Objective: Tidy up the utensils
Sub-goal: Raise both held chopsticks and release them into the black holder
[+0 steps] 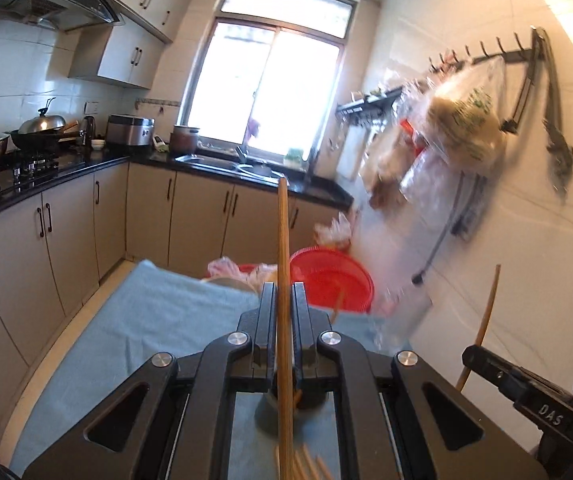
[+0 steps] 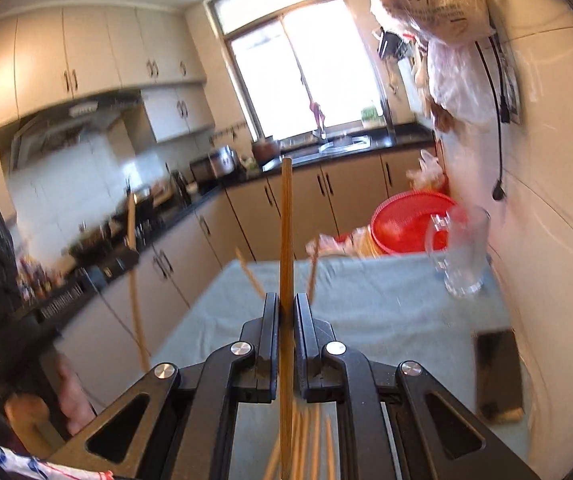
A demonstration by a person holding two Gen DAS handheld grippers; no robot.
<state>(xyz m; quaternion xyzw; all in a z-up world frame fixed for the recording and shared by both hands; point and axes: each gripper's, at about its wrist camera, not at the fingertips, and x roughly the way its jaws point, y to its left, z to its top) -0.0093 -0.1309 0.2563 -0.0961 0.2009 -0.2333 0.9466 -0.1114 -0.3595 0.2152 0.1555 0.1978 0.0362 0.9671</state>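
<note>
The left gripper [image 1: 284,300] is clamping one upright wooden chopstick [image 1: 283,240]; the right gripper [image 2: 286,312] is pinching another long wooden chopstick [image 2: 286,240]. More loose wooden chopsticks [image 2: 306,444] are lying below the right jaws on the blue-grey tablecloth [image 2: 366,312]. Beyond sits a red plastic basin [image 2: 406,220], its contents unclear. Only the right view is showing the empty clear glass mug [image 2: 462,256], ahead to the right.

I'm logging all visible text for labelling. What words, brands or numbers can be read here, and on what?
"DAS": on the right tool, seen from the left wrist.
"更新鲜!": on the hanging bag; the line above it is too blurred to read.
Green print on that bag, left wrist view: blurred.
Hood markings: too small.
</note>
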